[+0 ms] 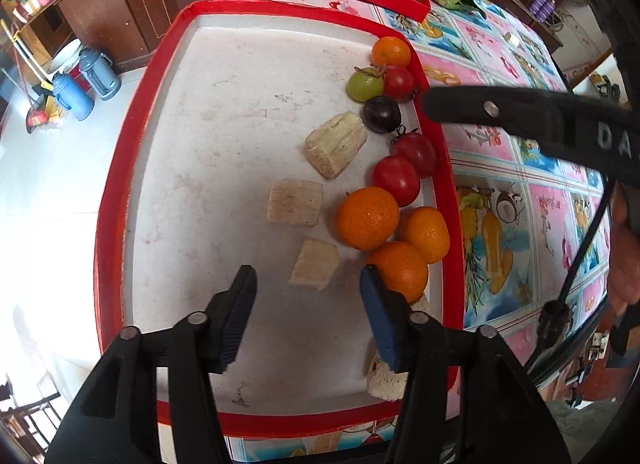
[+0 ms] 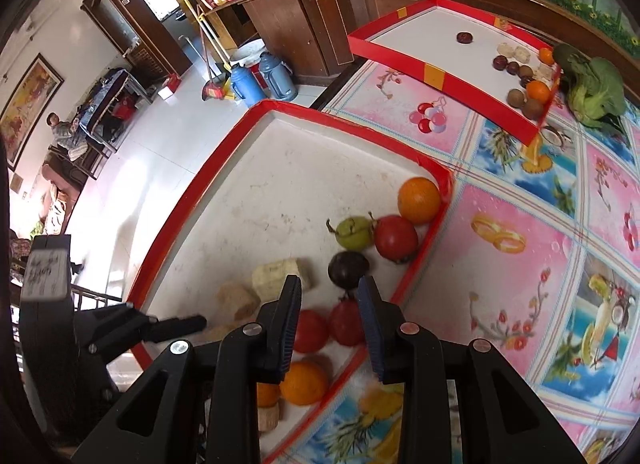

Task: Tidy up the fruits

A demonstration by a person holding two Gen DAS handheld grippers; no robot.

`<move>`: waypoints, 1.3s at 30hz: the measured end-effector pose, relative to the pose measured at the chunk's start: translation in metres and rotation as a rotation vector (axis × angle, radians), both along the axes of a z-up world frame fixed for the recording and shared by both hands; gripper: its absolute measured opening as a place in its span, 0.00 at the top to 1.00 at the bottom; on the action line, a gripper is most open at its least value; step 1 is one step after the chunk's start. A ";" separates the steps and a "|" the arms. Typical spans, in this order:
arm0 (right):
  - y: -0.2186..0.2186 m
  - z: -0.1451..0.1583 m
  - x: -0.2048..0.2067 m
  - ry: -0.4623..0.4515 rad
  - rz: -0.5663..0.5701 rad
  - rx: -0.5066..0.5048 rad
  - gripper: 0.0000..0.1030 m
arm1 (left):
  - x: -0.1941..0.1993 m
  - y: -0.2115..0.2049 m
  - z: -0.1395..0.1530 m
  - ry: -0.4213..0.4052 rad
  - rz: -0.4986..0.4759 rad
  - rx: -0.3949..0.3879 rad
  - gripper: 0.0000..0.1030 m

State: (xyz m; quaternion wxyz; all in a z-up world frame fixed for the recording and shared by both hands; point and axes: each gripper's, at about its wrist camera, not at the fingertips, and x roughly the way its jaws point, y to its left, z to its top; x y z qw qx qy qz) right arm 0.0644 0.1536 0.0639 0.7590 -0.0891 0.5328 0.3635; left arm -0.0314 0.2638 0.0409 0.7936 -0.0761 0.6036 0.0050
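Left gripper (image 1: 308, 284) parted, empty, poised over a pale cane chunk (image 1: 314, 264) for a pickup. Right gripper (image 2: 329, 304) narrow, holding nothing. Oranges (image 1: 367, 218), tomatoes (image 1: 396, 180) lined along near tray (image 1: 116, 168) rim, grouped by kind.

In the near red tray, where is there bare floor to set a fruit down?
The near tray is bare across its left half and far end, bordered by the red rim and the cane pieces. Crowded along the right rim: oranges, tomatoes, the dark plum.

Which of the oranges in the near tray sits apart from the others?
The orange in the tray's far corner, beside the green fruit; the other three cluster together near the left gripper.
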 end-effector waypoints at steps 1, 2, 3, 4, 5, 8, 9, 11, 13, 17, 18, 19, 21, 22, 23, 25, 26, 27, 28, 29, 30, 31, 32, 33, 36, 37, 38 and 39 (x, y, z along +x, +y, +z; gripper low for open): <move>-0.005 0.001 -0.002 0.004 -0.006 0.004 0.69 | -0.002 0.000 0.001 -0.005 0.011 0.001 0.35; -0.010 0.001 -0.005 0.009 -0.012 0.009 0.69 | -0.005 0.001 0.003 -0.014 0.018 0.001 0.32; -0.014 0.001 -0.007 0.014 -0.018 0.012 0.69 | -0.007 0.001 0.005 -0.027 0.023 -0.002 0.29; -0.019 0.000 -0.010 0.018 -0.024 0.014 0.69 | -0.010 0.001 0.009 -0.045 0.031 0.005 0.29; -0.025 -0.001 -0.013 0.024 -0.029 0.016 0.69 | -0.011 0.000 0.011 -0.051 0.034 0.012 0.28; -0.037 -0.002 -0.022 0.031 -0.040 0.012 0.69 | -0.015 -0.006 0.016 -0.055 0.025 0.019 0.21; -0.040 -0.003 -0.024 0.034 -0.042 0.012 0.69 | -0.017 -0.009 0.018 -0.071 0.024 0.032 0.21; -0.046 -0.003 -0.030 0.036 -0.043 0.013 0.69 | -0.018 -0.013 0.024 -0.090 0.019 0.045 0.21; -0.051 -0.001 -0.036 0.026 -0.038 0.008 0.68 | -0.020 -0.018 0.029 -0.106 0.017 0.058 0.21; -0.059 0.004 -0.046 0.004 -0.028 0.005 0.67 | -0.023 -0.025 0.038 -0.135 0.020 0.106 0.21; -0.060 0.006 -0.048 -0.002 -0.026 0.005 0.66 | -0.023 -0.025 0.040 -0.142 0.024 0.115 0.21; -0.062 0.007 -0.049 -0.008 -0.024 0.006 0.65 | -0.024 -0.026 0.043 -0.153 0.031 0.128 0.21; -0.064 0.010 -0.053 -0.019 -0.020 0.012 0.61 | -0.026 -0.025 0.048 -0.171 0.050 0.155 0.21; -0.065 0.011 -0.055 -0.023 -0.018 0.015 0.57 | -0.027 -0.023 0.050 -0.175 0.062 0.167 0.21; -0.065 0.012 -0.057 -0.030 -0.016 0.015 0.55 | -0.028 -0.021 0.051 -0.173 0.071 0.173 0.21; -0.066 0.014 -0.063 -0.048 -0.005 0.016 0.50 | -0.029 -0.017 0.052 -0.162 0.083 0.159 0.21; -0.066 0.015 -0.066 -0.060 0.004 0.015 0.49 | -0.031 -0.015 0.051 -0.158 0.088 0.141 0.21; -0.065 0.015 -0.069 -0.068 0.012 0.017 0.47 | -0.032 -0.013 0.049 -0.149 0.098 0.117 0.21; -0.065 0.016 -0.073 -0.077 0.023 0.023 0.43 | -0.033 -0.010 0.047 -0.135 0.112 0.095 0.21; -0.065 0.016 -0.076 -0.087 0.031 0.028 0.41 | -0.033 -0.005 0.043 -0.117 0.129 0.075 0.21; -0.065 0.017 -0.079 -0.098 0.037 0.033 0.39 | -0.035 -0.004 0.042 -0.108 0.141 0.070 0.21; -0.065 0.018 -0.082 -0.108 0.041 0.035 0.36 | -0.036 0.000 0.039 -0.101 0.162 0.076 0.21; -0.065 0.019 -0.084 -0.115 0.044 0.036 0.35 | -0.039 0.001 0.039 -0.101 0.171 0.082 0.21; -0.064 0.020 -0.085 -0.118 0.046 0.036 0.34 | -0.041 0.002 0.039 -0.102 0.180 0.090 0.21; -0.061 0.021 -0.087 -0.129 0.051 0.041 0.34 | -0.045 0.004 0.041 -0.100 0.191 0.109 0.21; -0.061 0.021 -0.087 -0.130 0.053 0.045 0.34 | -0.046 0.004 0.042 -0.099 0.194 0.122 0.21; -0.060 0.021 -0.088 -0.129 0.055 0.048 0.34 | -0.046 0.005 0.044 -0.100 0.199 0.135 0.21; -0.059 0.021 -0.088 -0.128 0.057 0.048 0.34 | -0.047 0.005 0.046 -0.103 0.205 0.146 0.21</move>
